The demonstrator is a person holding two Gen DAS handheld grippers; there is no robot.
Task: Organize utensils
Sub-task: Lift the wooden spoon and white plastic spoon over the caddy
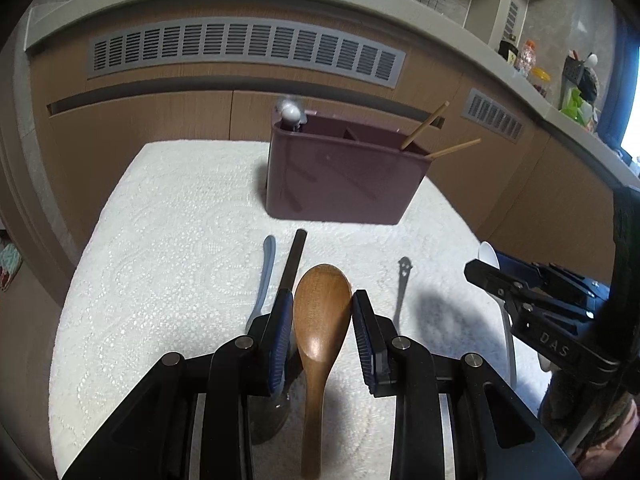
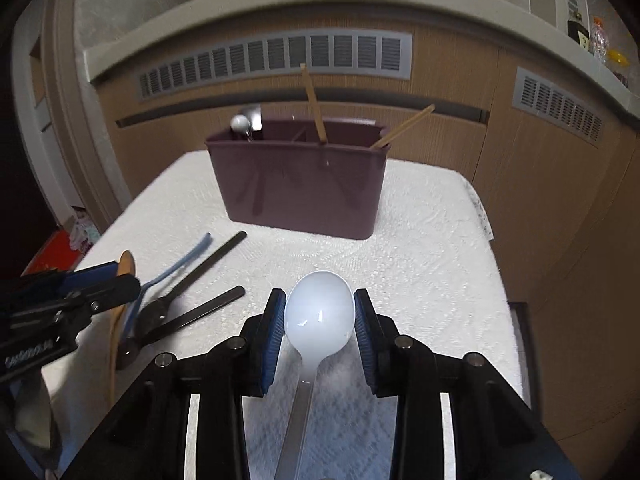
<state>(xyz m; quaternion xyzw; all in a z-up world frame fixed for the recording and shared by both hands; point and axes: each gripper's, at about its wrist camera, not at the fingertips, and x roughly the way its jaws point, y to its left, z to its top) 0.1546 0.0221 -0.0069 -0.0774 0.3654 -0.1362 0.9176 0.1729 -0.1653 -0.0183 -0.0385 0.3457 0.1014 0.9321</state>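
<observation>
My left gripper [image 1: 322, 300] is shut on a brown wooden spoon [image 1: 320, 320], its bowl between the blue pads, held above the white cloth. My right gripper [image 2: 319, 300] is shut on a white plastic spoon [image 2: 319, 316] by its bowl. A maroon utensil holder [image 1: 340, 176] stands at the far side of the table; it also shows in the right wrist view [image 2: 300, 188]. It holds two wooden chopsticks [image 2: 316, 108] on its right and a metal utensil [image 2: 246, 122] on its left. The right gripper shows at the right edge of the left wrist view [image 1: 532, 300].
On the white lace cloth [image 1: 160, 260] lie a blue-handled utensil [image 1: 266, 276], a black-handled utensil [image 1: 294, 260] and a dark metal handle [image 1: 402, 284]. In the right wrist view they lie at left [image 2: 188, 276]. Wooden cabinets with grey vents [image 1: 248, 48] stand behind the table.
</observation>
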